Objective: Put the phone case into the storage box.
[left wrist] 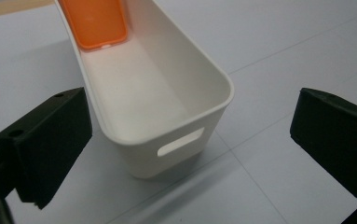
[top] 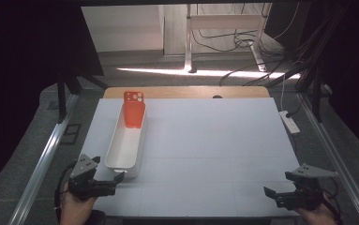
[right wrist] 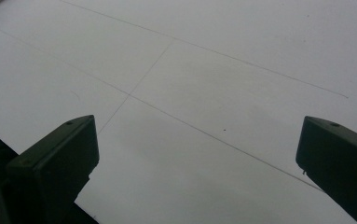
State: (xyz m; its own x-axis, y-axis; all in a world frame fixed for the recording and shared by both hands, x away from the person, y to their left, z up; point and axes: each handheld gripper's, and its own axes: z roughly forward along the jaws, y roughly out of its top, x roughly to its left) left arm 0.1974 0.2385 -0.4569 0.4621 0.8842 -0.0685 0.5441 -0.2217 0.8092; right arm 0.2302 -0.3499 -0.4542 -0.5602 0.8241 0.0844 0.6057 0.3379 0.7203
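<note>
A long white bin [top: 126, 143] lies lengthwise on the left side of the white table. An orange phone case [top: 134, 108] leans upright against its far end, camera holes at the top. My left gripper [top: 113, 180] hovers open at the table's near left corner, just in front of the bin's near end. In the left gripper view the bin [left wrist: 167, 98] with its handle slot sits between the wide-apart jaws, and the orange case [left wrist: 96, 21] shows at the top. My right gripper [top: 272, 193] stands open at the near right, over bare table.
The white table surface [top: 214, 140] stretches between the grippers, with a wooden strip at its far edge. A white power strip [top: 289, 122] lies off the right edge. Metal rails run along both sides. Cables and a white desk frame stand behind.
</note>
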